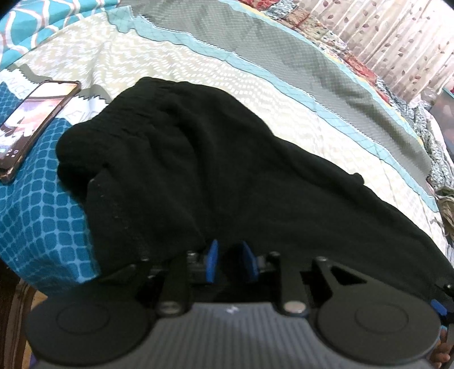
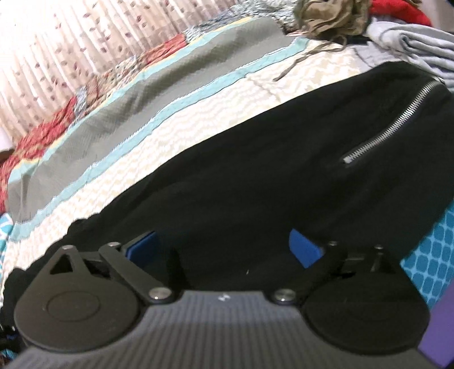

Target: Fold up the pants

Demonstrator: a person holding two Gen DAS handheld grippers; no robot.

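Black pants (image 1: 198,170) lie spread on the bedspread (image 1: 198,62), with the gathered waistband (image 1: 147,96) at the far left. My left gripper (image 1: 231,255) hovers at their near edge, its blue pads a narrow gap apart. Only dark cloth shows behind the gap, and nothing looks pinched. In the right wrist view the same pants (image 2: 255,170) fill the middle, with a silver zipper (image 2: 397,119) running along a pocket at the right. My right gripper (image 2: 224,247) stands wide open just above the fabric, and its pads touch nothing.
A phone (image 1: 31,122) with a lit screen lies on the blue patterned part of the bed, left of the waistband. A heap of other clothes (image 2: 326,17) and a folded grey garment (image 2: 411,48) sit at the far right. A patterned curtain (image 1: 397,37) hangs behind the bed.
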